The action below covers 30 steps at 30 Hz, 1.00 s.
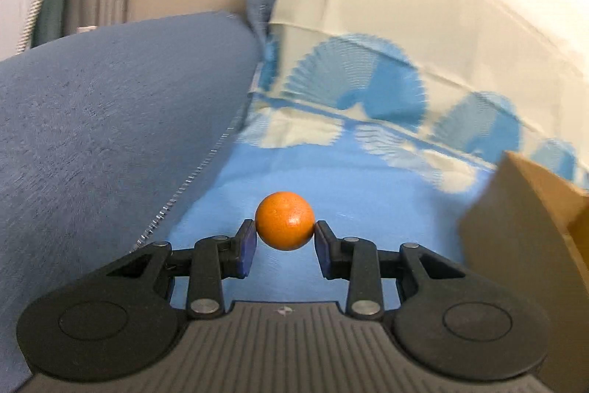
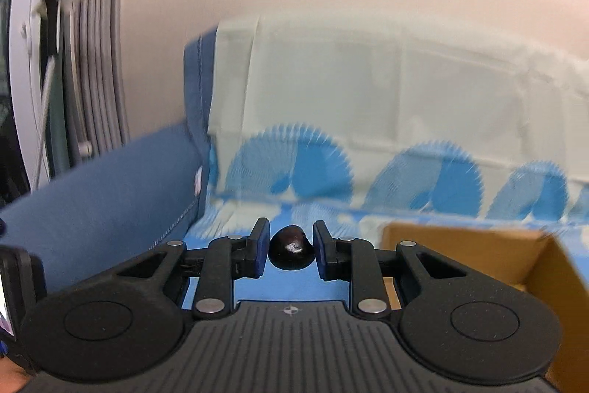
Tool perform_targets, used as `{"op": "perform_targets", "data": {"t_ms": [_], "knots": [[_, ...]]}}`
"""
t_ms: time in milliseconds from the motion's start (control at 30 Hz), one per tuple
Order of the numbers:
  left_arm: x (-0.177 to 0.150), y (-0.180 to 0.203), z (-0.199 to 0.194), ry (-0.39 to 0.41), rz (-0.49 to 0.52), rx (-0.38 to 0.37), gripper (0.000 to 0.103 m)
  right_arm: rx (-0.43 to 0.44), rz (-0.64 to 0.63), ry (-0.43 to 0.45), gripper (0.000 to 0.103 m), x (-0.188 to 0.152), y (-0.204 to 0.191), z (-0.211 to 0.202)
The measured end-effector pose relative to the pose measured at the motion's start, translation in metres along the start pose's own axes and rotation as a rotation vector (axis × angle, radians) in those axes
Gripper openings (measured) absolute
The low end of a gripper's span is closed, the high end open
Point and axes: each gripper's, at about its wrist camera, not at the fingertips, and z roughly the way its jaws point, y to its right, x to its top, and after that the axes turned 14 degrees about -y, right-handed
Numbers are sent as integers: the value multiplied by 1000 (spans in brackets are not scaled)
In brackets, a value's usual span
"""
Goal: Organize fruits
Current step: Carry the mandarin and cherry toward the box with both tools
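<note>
Both fruits are off the bed: left tongs [image 1: 284,234] clench an orange [image 1: 285,221], right tongs [image 2: 291,242] clench a dark fruit [image 2: 291,248]. Dropping them into the cardboard box [image 2: 478,253] apparently remains.

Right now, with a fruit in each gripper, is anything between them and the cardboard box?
Nothing visible. The left gripper holds the orange fruit, the right gripper the dark fruit. Only blue patterned cloth shows before the cardboard box. Its inside is mostly out of view.
</note>
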Motion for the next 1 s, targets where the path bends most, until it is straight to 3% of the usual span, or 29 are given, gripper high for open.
{"op": "perform_targets", "data": {"t_ms": [300, 400, 700, 733, 767, 900, 1000], "knots": [[-17, 17, -50, 40, 31, -77, 38, -107, 99, 39, 27, -26, 76, -70], [-17, 32, -72, 70, 88, -92, 38, -127, 127, 50, 27, -36, 95, -84], [-11, 70, -108, 103, 198, -85, 38, -171, 144, 68, 27, -56, 126, -94], [-10, 73, -110, 104, 201, -88, 37, -169, 136, 70, 27, -57, 129, -94], [-9, 75, -113, 107, 205, -92, 27, -172, 127, 70, 27, -57, 131, -93], [-11, 88, -118, 116, 226, -112, 25, -182, 127, 63, 27, -58, 147, -89], [-13, 99, -114, 108, 249, -125, 17, -191, 124, 59, 27, -56, 159, -85]]}}
